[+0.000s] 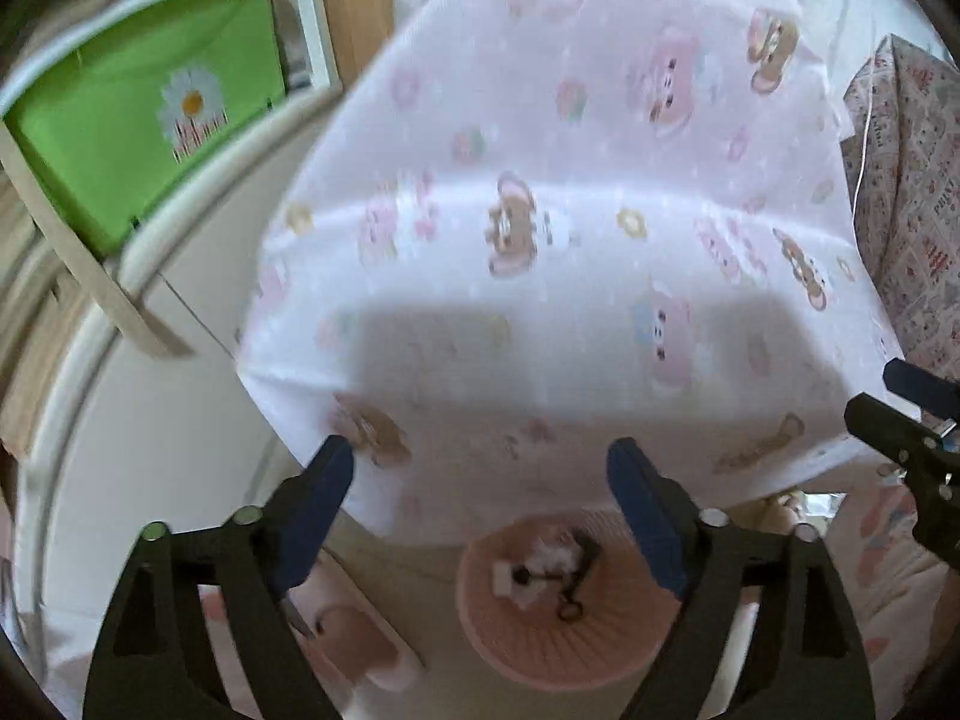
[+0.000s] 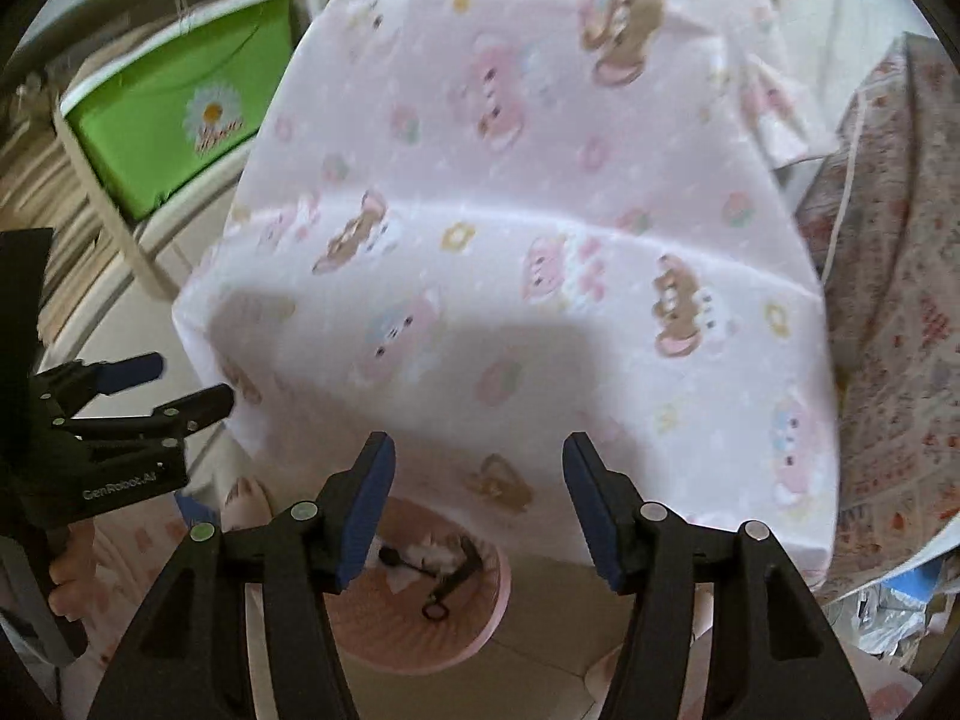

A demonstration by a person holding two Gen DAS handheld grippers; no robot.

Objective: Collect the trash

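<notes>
From where I sit, one mark reads cleanly: "GenRobot.AI", in pale letters on the black body of the left gripper [image 2: 180, 387], seen at the left edge of my right wrist view. On the green bin [image 2: 180, 102] there's a line of red script under the daisy picture, but it's too blurred for me to make out in either view. The patterned cloth [image 2: 888, 360] at the right carries small red printed words all over; I can see they're lettering, nothing more. No numbers or signs that I can read.
</notes>
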